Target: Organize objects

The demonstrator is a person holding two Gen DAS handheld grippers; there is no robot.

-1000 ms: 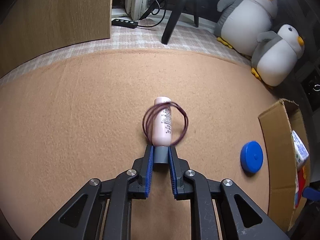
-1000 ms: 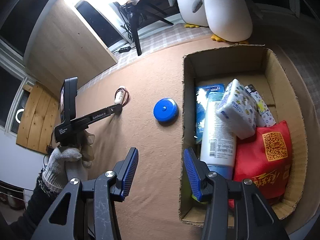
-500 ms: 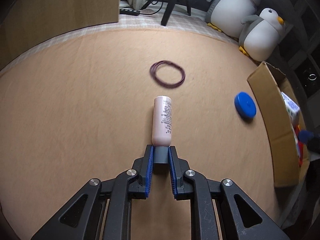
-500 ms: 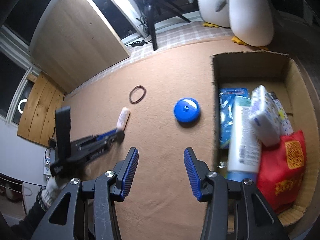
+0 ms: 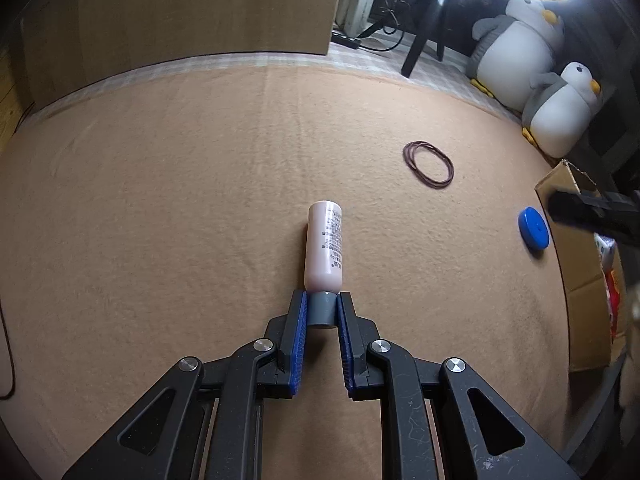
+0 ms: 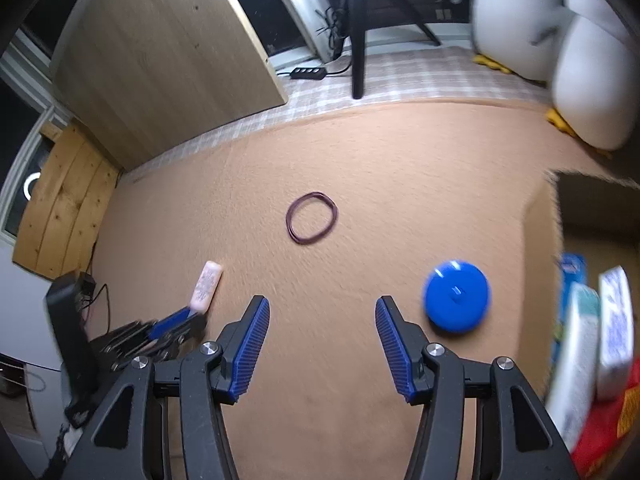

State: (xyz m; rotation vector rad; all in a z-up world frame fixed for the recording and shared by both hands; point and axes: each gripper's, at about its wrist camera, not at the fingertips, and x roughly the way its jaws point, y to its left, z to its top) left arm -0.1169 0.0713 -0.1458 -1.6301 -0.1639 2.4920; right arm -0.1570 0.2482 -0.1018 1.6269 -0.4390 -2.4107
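Left tongs (image 5: 322,312) clamp the grey cap of a smooth pink cylindrical bottle (image 5: 324,246), extending ahead above fuzzy tan felt. Right tongs (image 6: 322,322) gape; glossy blue disc (image 6: 457,297) just right, thin rubber-band loop (image 6: 312,218) ahead.

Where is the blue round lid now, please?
The blue round lid lies on the tan carpet, right of the rubber bands, beside the cardboard box.

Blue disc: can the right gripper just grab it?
Probably yes. The right gripper is open and empty, and the blue disc lies on bare mat just right of it, with nothing between them.
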